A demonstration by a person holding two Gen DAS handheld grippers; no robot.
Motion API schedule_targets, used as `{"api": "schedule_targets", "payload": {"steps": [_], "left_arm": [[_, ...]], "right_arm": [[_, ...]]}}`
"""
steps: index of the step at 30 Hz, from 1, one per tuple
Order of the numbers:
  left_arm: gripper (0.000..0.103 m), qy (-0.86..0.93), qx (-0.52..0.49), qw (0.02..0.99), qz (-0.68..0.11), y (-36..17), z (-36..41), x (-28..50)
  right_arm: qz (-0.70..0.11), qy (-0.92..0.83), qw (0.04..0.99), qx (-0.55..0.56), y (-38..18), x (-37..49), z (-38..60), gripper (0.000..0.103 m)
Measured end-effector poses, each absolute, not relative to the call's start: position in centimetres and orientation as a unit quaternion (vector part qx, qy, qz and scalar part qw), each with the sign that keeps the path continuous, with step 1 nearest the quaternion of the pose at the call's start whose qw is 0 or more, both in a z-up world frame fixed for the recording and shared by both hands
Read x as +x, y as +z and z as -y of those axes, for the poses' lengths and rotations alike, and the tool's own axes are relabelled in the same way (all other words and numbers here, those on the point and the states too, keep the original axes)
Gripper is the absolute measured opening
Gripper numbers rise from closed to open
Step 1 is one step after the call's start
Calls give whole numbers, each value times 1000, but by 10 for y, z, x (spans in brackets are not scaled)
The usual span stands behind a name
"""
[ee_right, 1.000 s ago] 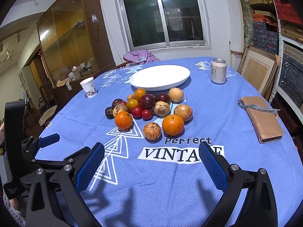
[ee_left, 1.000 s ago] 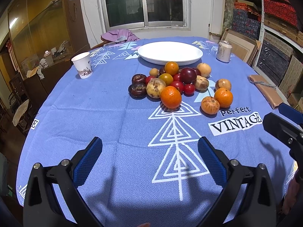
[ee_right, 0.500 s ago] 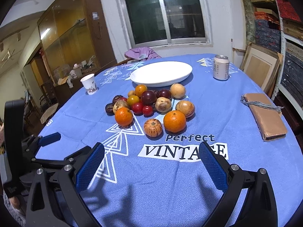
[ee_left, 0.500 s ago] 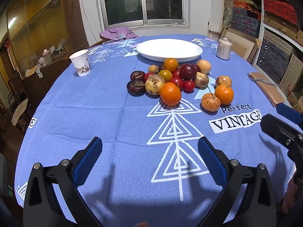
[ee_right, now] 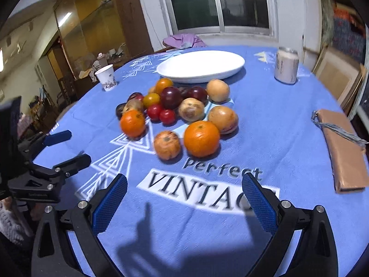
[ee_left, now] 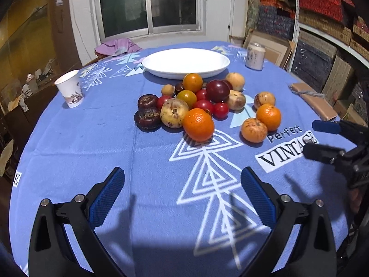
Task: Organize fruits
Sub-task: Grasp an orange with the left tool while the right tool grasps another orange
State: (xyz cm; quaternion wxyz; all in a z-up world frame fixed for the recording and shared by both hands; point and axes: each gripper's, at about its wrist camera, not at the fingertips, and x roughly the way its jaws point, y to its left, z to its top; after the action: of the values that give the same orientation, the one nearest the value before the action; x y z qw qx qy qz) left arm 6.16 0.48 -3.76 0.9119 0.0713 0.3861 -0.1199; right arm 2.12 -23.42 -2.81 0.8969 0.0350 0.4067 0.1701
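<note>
Both the left gripper (ee_left: 182, 182) and the right gripper (ee_right: 184, 189) were held spread and empty, brought closer than before to the fruit pile (ee_left: 203, 106) heaped mid-table, just before the white plate (ee_left: 185, 62).

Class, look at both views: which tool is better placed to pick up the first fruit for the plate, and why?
Probably the right tool: open and empty, with the orange almost straight ahead. The left tool, also open, sits farther from its nearest orange.
</note>
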Motion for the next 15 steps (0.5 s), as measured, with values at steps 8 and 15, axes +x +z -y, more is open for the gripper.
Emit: {"api": "schedule_targets", "payload": {"steps": [8,15], "left_arm": [[99,-154,86,887,-427,-53,14,108],[99,-192,61,871,-448,-57,23,141]], "right_arm": [[-403,184,896,25,-35,57,240,96],[-427,198,882,6,-46,82,227,73]]}}
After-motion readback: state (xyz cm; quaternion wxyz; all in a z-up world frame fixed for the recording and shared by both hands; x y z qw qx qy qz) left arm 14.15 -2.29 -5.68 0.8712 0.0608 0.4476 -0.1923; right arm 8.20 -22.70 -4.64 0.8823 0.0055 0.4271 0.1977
